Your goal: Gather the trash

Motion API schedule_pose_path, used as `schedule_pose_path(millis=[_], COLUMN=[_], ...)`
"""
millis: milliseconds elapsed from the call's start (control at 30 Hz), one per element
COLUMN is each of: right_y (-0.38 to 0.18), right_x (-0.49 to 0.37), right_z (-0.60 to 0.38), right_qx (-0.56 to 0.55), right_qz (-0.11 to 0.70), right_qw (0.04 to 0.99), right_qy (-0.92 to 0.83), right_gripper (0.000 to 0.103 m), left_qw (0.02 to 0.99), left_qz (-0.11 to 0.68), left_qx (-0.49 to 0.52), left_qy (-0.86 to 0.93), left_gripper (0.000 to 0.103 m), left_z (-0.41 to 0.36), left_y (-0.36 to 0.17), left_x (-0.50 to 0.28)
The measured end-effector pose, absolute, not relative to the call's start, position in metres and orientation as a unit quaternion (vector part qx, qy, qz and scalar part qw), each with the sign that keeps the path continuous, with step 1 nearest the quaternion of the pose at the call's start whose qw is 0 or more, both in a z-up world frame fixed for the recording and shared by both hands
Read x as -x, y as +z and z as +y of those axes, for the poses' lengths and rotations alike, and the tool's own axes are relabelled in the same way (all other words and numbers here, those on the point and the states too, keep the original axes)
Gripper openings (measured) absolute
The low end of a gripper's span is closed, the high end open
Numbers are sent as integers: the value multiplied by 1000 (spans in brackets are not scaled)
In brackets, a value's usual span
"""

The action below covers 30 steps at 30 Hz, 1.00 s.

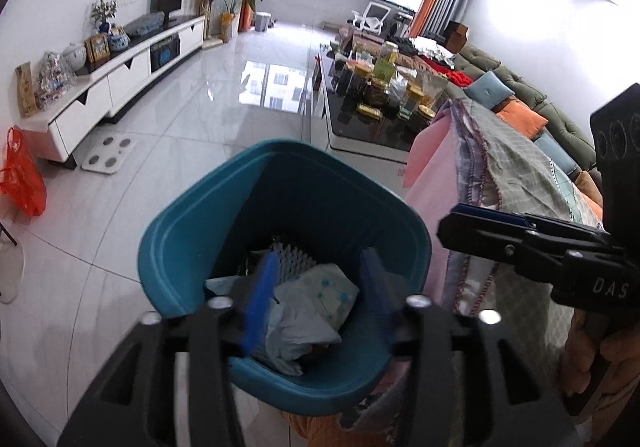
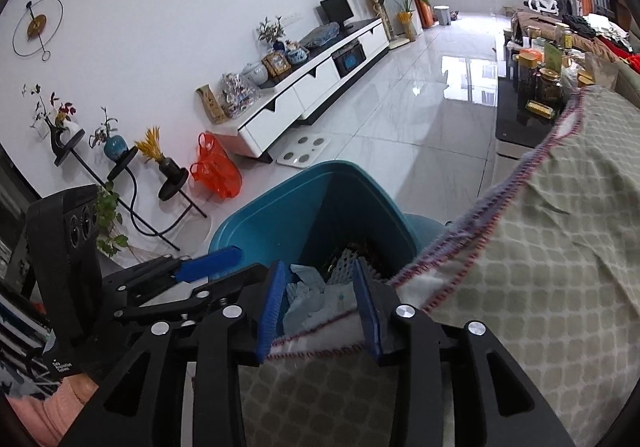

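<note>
A teal trash bin stands on the floor and holds crumpled pale paper and wrappers. My left gripper is open right above the bin's mouth, with nothing between its blue pads. My right gripper is open too, over the blanket edge next to the bin, and it holds nothing. The right gripper also shows in the left wrist view, to the right of the bin. The left gripper shows in the right wrist view, over the bin's near left rim.
A checked blanket with red stitching drapes over furniture right of the bin. A black coffee table with several jars stands beyond. A white scale and an orange plastic bag lie on the floor by the TV cabinet.
</note>
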State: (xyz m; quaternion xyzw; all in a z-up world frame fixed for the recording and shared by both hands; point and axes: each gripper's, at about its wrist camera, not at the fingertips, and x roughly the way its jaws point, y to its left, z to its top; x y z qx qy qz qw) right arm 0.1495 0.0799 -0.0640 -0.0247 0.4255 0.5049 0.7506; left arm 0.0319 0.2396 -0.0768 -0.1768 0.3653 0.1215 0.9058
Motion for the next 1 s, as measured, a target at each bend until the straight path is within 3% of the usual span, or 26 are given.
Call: schedule_pose_path(millis=[67,200,233,533,1000], right_y=[-59,-44,-41,-16,-21], right_x=[-146,-138,-137,-100,-53], right_z=[69,36,30,-76,-215], right_qx=[18,4,2,-12,-25], right_qz=[413,379,372,272,196], right_qw=[758,780,784,868,958], right_qy=[504,497,496,416,207], right_gripper=[41,59,63,99,99], left_qw=[913,929,934,960,981], left_qz=[352,317,306,243,178], left_qx=[166,148,141,102,68], left_qy=[124,123,123,96,27], left_gripper=[64,98,100,100,100], left_z=[235,221,216,157,47], left_y=[-69,-53,-48,-21,-3], left_x=[-26,-10,-6,8,-16])
